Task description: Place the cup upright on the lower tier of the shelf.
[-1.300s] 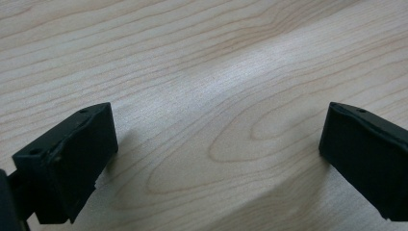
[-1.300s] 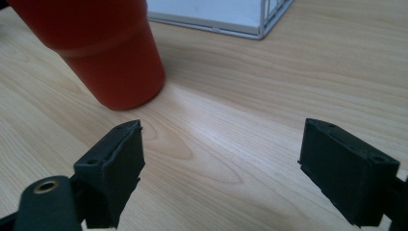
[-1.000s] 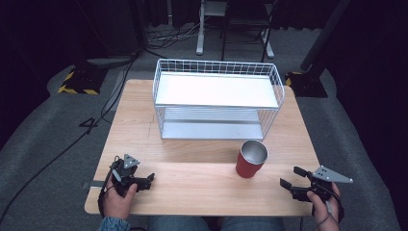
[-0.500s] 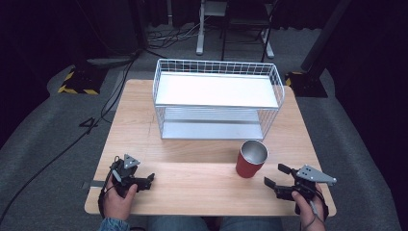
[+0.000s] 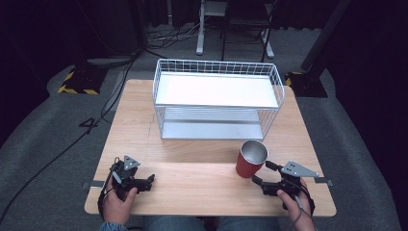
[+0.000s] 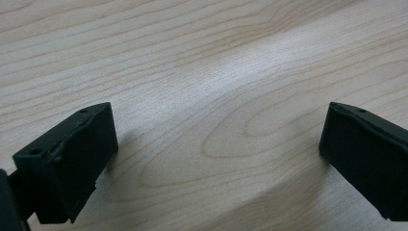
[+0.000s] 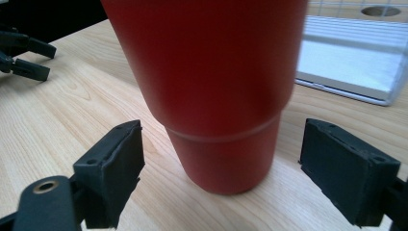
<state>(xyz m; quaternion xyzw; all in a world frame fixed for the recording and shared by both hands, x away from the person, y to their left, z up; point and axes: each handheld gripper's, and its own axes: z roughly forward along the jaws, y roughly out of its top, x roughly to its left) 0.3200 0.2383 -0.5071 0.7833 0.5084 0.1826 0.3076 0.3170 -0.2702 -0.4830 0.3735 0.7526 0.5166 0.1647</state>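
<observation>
Your right gripper [image 7: 219,159] has its jaws spread on either side of the red tumbler's [image 7: 211,91] base, pads clear of its wall. That tumbler [image 5: 251,159] stands upright near the table's [image 5: 192,178] front right corner, just before the white wire basket [image 5: 219,103]. Your left gripper [image 5: 144,182] rests near the front left corner, jaws spread over bare wood.

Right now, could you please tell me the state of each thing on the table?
Red cup: upright, empty, untouched.
Wire basket: upright, both shelves bare.
Right gripper: open, jaws either side of the cup's base.
Left gripper: open, nothing between its jaws.
</observation>
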